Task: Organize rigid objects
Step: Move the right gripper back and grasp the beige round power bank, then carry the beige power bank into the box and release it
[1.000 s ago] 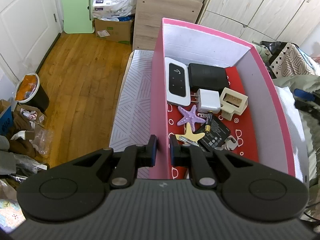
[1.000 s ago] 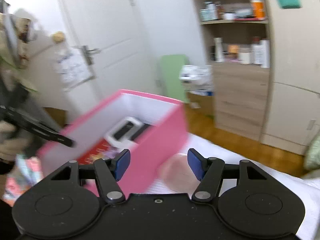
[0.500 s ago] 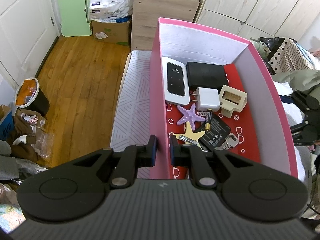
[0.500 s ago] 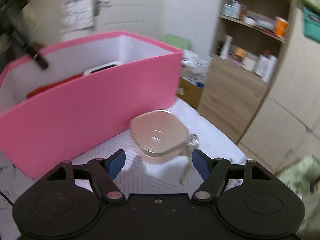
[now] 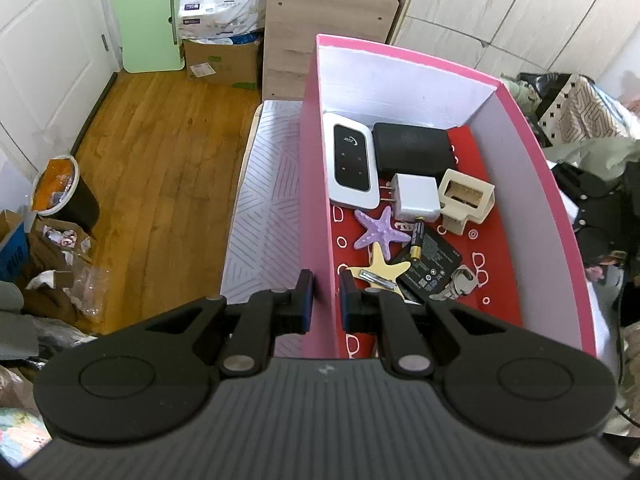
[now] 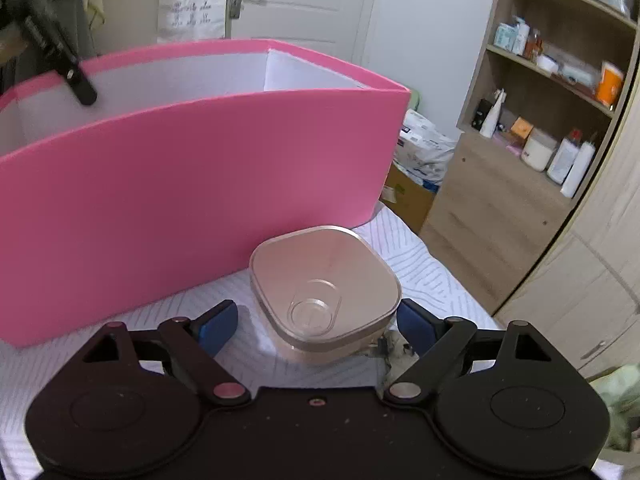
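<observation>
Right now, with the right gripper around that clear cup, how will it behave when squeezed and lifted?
The cup looks like thin, clear, glossy plastic, so probably light and somewhat slippery. Its walls taper toward the base, so the right gripper, open either side of it, may slide if it closes low. It seems rigid, though a hard squeeze might flex it.

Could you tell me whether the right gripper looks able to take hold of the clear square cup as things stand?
Probably yes: the right gripper is open with the clear square cup between its fingers, nothing blocking.
</observation>
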Demonstrator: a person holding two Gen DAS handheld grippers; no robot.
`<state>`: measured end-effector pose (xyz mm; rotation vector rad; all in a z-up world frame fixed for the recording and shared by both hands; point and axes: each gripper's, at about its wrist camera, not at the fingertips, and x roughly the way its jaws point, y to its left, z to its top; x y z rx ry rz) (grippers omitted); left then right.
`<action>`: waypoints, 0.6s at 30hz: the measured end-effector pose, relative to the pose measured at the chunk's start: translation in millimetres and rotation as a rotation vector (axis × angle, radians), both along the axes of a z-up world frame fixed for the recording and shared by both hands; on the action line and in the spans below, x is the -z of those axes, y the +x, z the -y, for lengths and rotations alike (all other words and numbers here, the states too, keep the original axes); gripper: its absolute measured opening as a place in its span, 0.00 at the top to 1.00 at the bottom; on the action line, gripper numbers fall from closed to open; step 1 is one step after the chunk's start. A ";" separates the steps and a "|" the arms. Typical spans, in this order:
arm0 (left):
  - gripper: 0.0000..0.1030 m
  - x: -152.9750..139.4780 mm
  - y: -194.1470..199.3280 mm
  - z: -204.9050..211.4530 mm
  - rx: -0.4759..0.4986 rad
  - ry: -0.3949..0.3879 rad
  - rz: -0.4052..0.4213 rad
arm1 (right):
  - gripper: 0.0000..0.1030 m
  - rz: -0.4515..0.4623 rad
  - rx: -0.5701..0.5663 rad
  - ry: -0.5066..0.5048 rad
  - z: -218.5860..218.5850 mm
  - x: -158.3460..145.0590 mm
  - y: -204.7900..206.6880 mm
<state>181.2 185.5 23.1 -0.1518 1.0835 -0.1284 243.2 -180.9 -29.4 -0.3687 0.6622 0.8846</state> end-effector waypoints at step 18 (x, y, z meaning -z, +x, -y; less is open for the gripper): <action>0.89 1.5 -1.1 -2.0 -0.016 -0.020 0.003 | 0.16 -0.146 0.214 0.210 18.4 -5.4 -24.9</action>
